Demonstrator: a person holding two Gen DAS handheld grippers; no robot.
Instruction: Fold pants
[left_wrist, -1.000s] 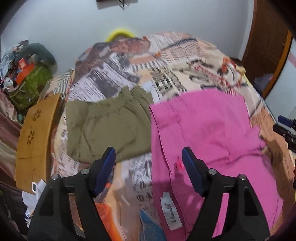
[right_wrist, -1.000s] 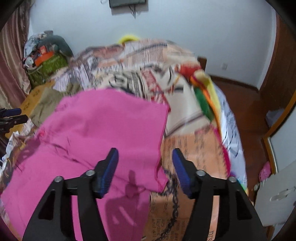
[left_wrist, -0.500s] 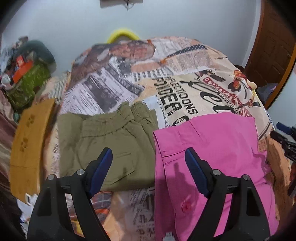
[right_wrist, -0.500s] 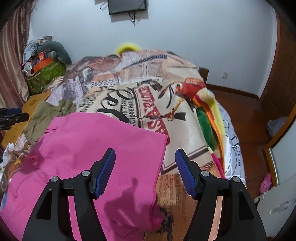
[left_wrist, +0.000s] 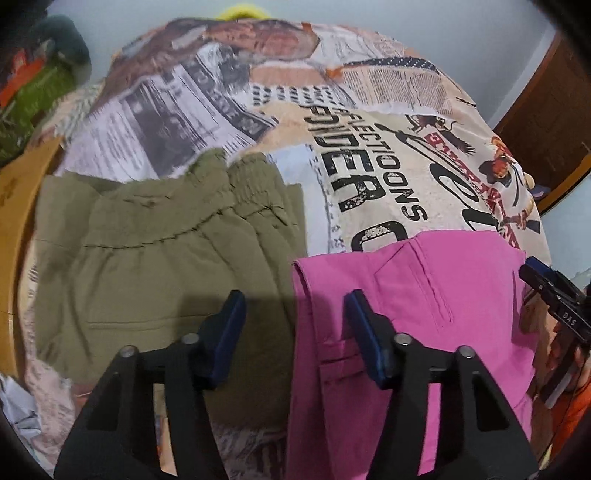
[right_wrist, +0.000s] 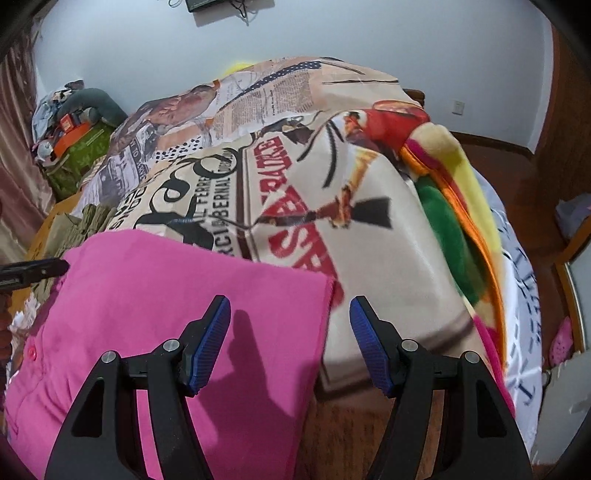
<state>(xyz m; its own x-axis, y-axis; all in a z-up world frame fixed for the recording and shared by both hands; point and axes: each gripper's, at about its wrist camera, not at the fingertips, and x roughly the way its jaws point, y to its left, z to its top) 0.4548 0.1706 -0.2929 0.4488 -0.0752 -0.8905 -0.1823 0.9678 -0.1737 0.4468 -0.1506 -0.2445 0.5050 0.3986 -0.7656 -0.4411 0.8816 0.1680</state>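
Newsprint-patterned bedspread (left_wrist: 369, 155) carries pink pants (left_wrist: 424, 295) beside folded olive pants (left_wrist: 147, 258). Your left gripper (left_wrist: 295, 332) hangs over the pink pants' near-left edge, jaws closing with nothing pinched between them. Your right gripper (right_wrist: 290, 339) straddles the pink pants' (right_wrist: 184, 302) right edge, jaws apart, gripping nothing.

You stood at a bed (right_wrist: 369, 258) under a newsprint-pattern blanket (left_wrist: 369, 166). A pale blue-white wall (right_wrist: 369, 44) ran behind it, carrying a dark mounted screen (right_wrist: 207, 3) and a socket (right_wrist: 459, 107). You had a brown curtain (right_wrist: 14, 147) left, a wooden door (left_wrist: 546, 122) right, reddish-brown floor (right_wrist: 517, 192), and a cluttered heap (right_wrist: 74, 133) in the corner.
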